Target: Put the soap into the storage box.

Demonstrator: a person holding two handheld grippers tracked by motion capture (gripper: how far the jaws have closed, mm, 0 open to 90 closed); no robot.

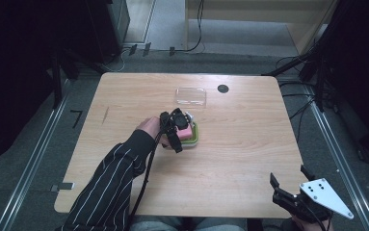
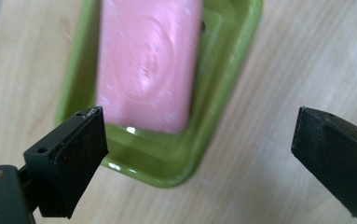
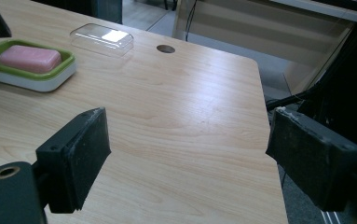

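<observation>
Left gripper (image 1: 184, 121) hangs over the green soap dish (image 1: 195, 136) near the table's (image 1: 240, 154) middle, jaws spread wide & gripping nothing. The pink soap bar (image 2: 149, 60) lies flat inside the dish, seen betw. the 2 black pads (image 2: 80, 154) in the left gripper view — neither pad touches it. Clear plastic lid (image 1: 191, 96) sits apart, toward the far edge, beside a round cable hole (image 1: 223, 88). Right gripper (image 1: 292, 185) rests at the near right corner — jaws apart, empty, w/ only bare tabletop betw. them.
</observation>
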